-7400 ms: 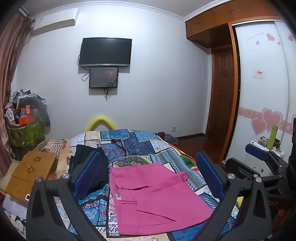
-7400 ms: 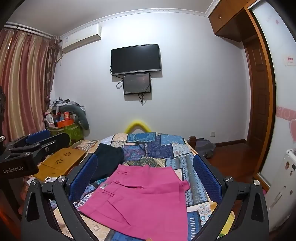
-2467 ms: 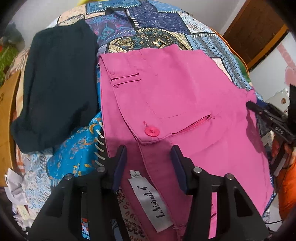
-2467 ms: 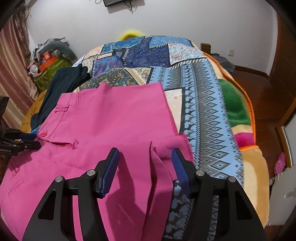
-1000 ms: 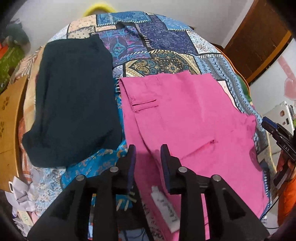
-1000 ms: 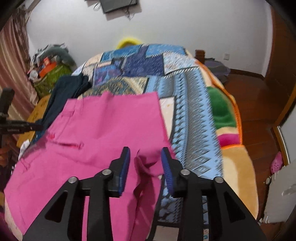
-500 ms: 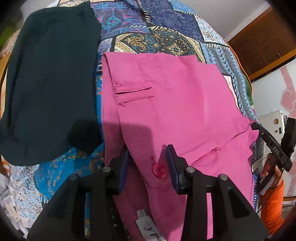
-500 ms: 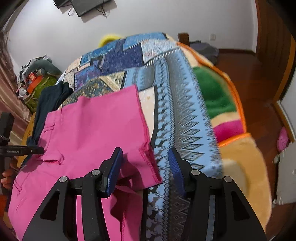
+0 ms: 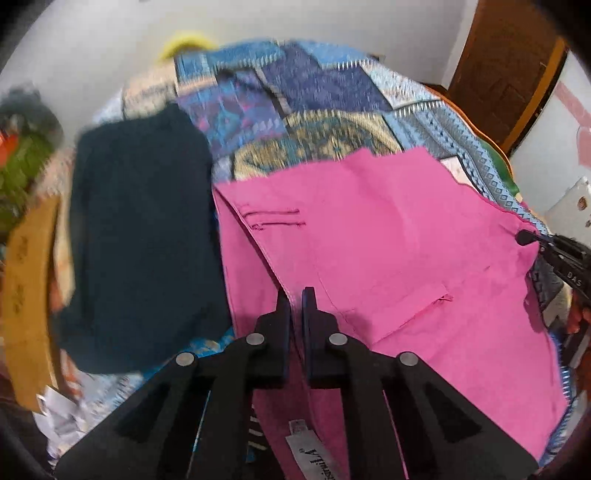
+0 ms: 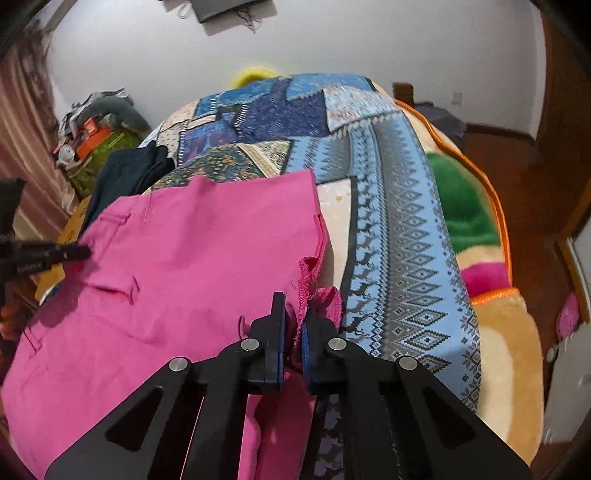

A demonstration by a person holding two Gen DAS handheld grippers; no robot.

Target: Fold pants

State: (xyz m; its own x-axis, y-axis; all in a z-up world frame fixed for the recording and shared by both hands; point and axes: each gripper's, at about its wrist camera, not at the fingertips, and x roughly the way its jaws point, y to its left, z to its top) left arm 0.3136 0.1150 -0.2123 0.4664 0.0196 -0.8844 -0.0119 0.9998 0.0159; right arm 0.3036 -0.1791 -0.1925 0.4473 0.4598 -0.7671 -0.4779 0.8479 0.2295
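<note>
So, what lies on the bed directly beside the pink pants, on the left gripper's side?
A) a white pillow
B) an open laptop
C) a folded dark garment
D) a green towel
C: in the left wrist view a dark garment lies flat on the patterned bedspread next to the waistband edge of the pink pants, which the left gripper pinches.

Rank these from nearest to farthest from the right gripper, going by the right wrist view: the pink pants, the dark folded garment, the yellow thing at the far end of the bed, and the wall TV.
1. pink pants: clamped in the right gripper at their right edge.
2. dark folded garment: beyond the pants, to the left.
3. yellow thing: at the bed's far end, centre.
4. wall TV: on the back wall, top of frame.
</note>
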